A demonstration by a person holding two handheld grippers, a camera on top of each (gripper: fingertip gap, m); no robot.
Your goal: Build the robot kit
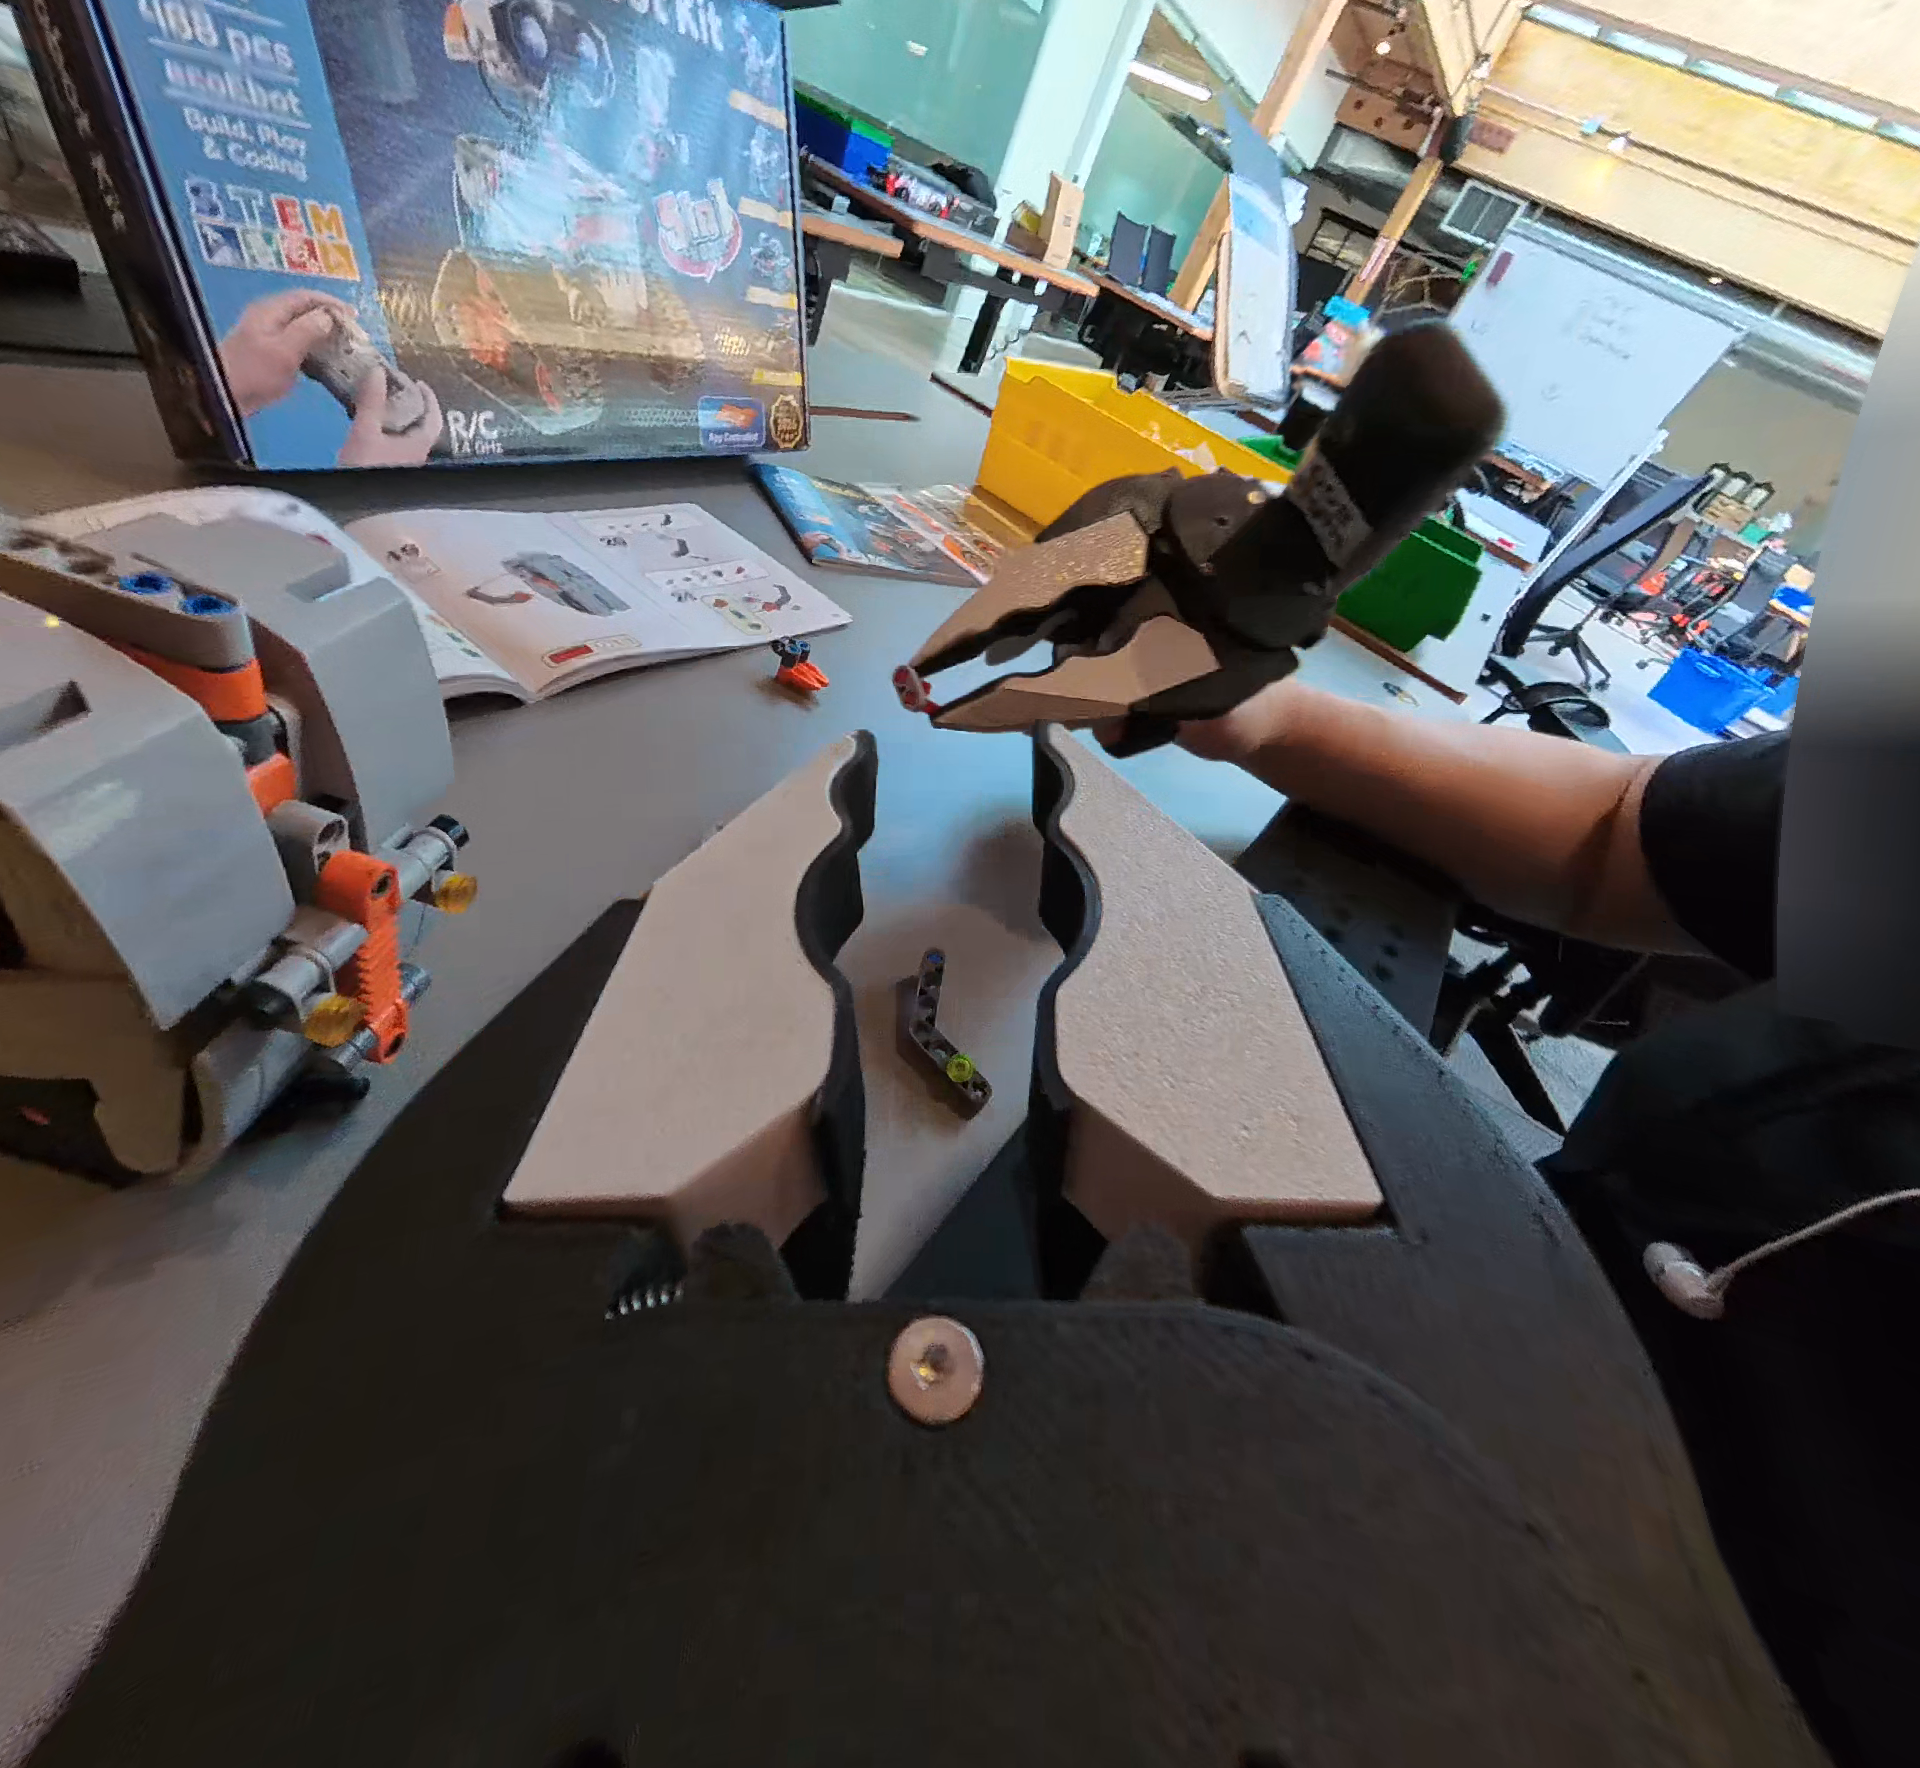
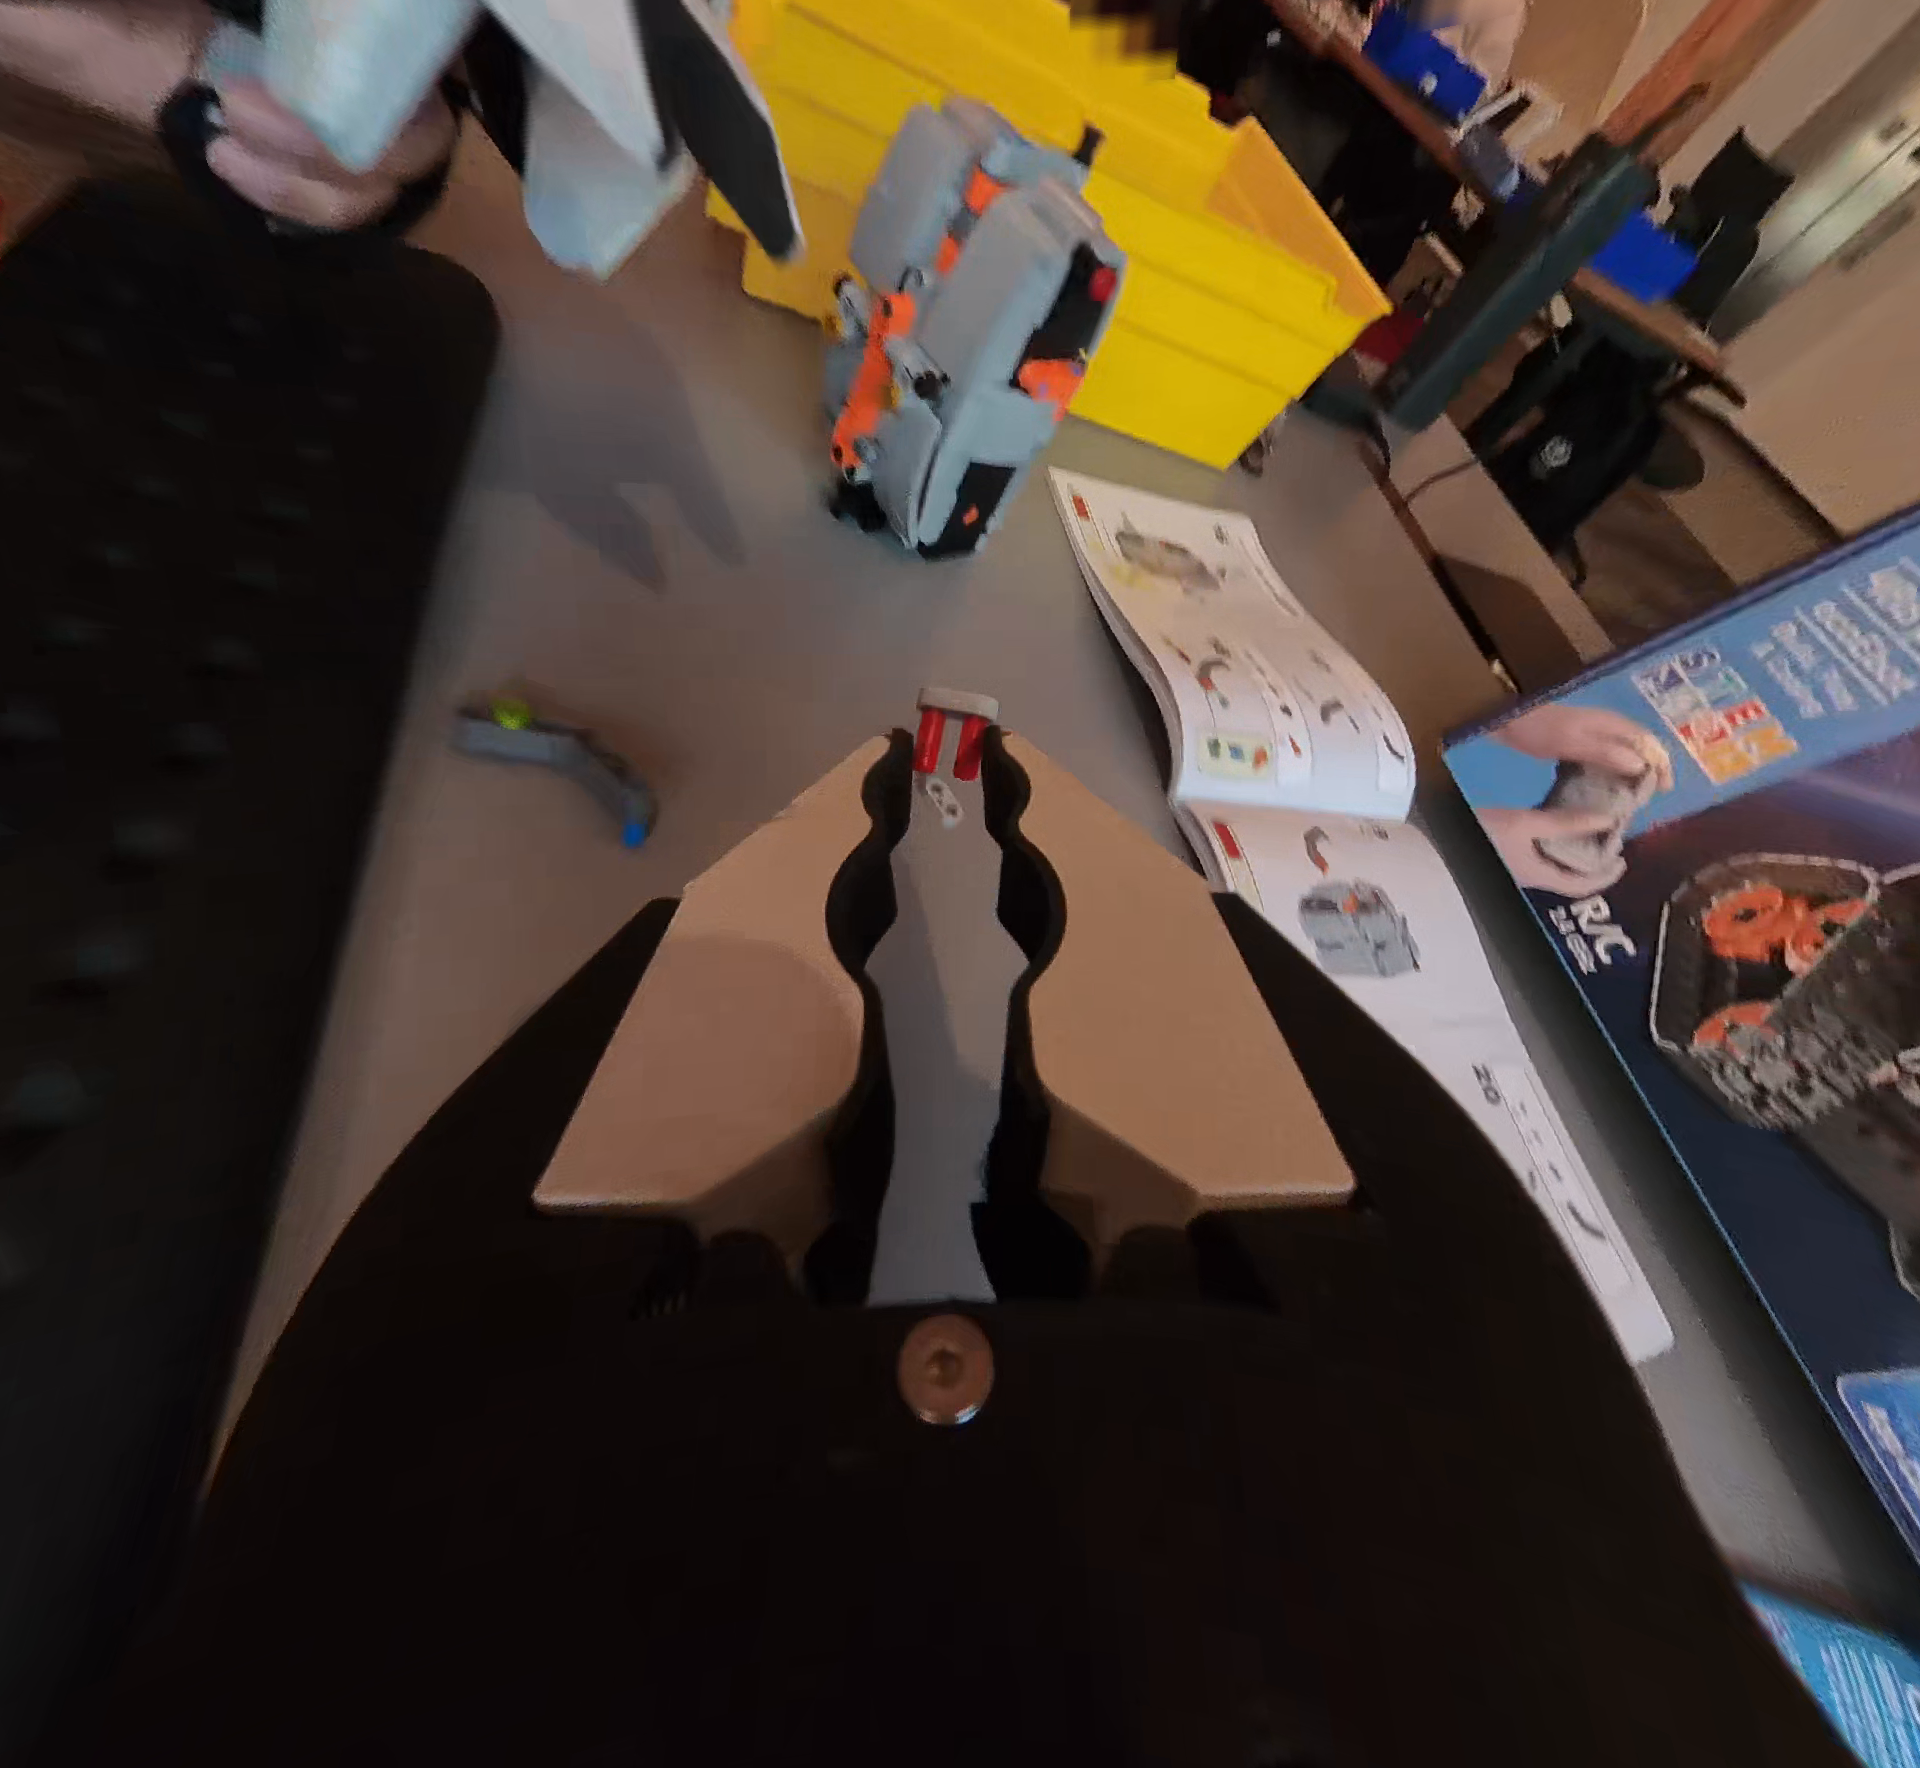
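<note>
My left gripper [image 1: 951,757] is open and empty, above a bent grey beam [image 1: 940,1032] with a green pin that lies on the grey table between its fingers; the beam also shows in the right wrist view [image 2: 556,760]. My right gripper [image 2: 943,744] is shut on a small red-and-grey piece [image 2: 954,731], held above the table. It shows in the left wrist view [image 1: 925,692] just beyond my left fingertips, with the piece [image 1: 910,685] at its tips. A grey-and-orange built model [image 1: 197,845] stands at the left, and shows in the right wrist view [image 2: 966,336].
An open instruction booklet [image 1: 603,586] lies ahead, a small orange piece [image 1: 798,667] beside it. The kit box [image 1: 447,160] stands behind. A yellow bin [image 1: 1081,440] and green bin [image 1: 1413,575] sit at the table's far edge. A black mat [image 2: 187,679] lies to the side. My hands' fingertips stand some 10 centimetres from each other.
</note>
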